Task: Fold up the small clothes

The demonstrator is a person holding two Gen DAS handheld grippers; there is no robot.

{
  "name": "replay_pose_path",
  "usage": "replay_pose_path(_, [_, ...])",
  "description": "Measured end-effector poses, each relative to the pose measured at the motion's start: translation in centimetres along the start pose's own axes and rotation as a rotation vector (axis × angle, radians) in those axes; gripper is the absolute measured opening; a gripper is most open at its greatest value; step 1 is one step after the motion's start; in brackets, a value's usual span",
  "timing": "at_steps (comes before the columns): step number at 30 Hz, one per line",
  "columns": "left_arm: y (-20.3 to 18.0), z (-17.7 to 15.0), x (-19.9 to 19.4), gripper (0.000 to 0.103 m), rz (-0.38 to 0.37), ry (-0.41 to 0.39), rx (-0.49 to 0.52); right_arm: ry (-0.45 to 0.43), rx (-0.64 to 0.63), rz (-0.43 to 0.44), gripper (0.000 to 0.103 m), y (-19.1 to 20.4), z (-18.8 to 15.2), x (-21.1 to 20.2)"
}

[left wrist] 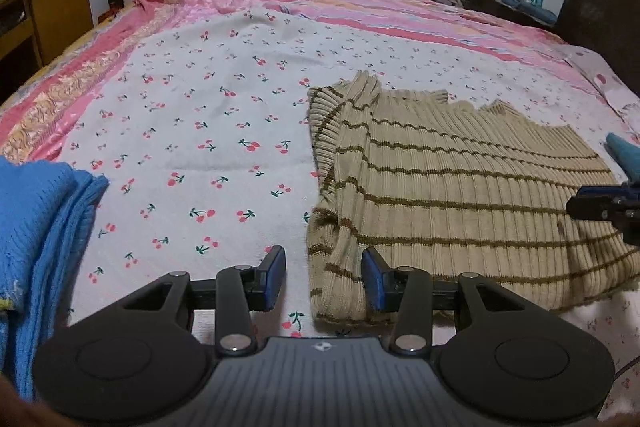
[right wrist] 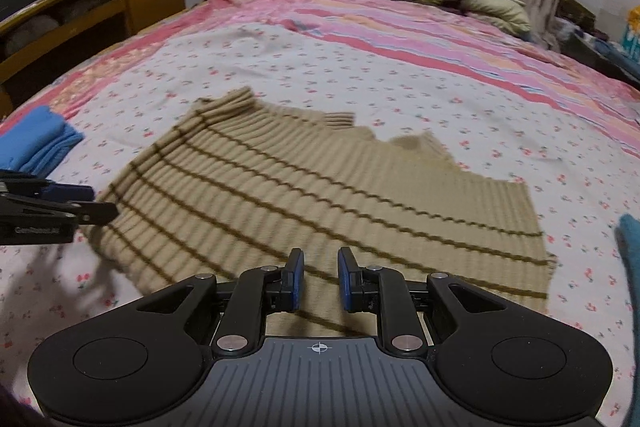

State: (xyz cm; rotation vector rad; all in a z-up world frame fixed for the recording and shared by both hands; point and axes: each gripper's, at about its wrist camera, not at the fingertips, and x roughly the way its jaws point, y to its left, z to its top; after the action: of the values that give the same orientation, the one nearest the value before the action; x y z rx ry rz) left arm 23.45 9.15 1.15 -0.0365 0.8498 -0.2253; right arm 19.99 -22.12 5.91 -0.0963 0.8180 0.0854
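Left wrist view is showing the left tool (left wrist: 323, 277) hanging part-open and empty at the near left edge of the striped sweater (left wrist: 460, 195), one finger over the knit, one over the cherry-print sheet (left wrist: 200, 115). The right tool (right wrist: 319, 277), narrowly parted and gripping nothing, is hovering over the sweater's near hem. The sweater is lying flat on the bed, its long axis stretching left to right between both tools. Folded blue cloth (left wrist: 40, 207) is lying farther left.

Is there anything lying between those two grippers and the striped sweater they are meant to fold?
Nothing visible. The left gripper hovers open at the striped sweater's left edge, and the right gripper hovers open directly over its near part. The folded blue cloth lies off to the left on the bedsheet, out of the way.
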Motion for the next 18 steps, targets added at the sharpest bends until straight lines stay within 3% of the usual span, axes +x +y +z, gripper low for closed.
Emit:
replay_pose_path(6, [0.9,1.6,1.3,0.048,-0.055,-0.001,-0.065,0.001,0.01,0.048,0.019,0.9,-0.4,-0.3])
replay_pose_path(11, [1.0,3.3,2.4,0.048,-0.107,0.005,-0.057,0.002,-0.028,0.126,0.02,3.4,-1.6,-0.7])
replay_pose_path(18, [0.7,3.5,3.5,0.048,-0.087,0.016,-0.037,-0.012,-0.147,0.188,0.02,7.9,-2.3,-0.2])
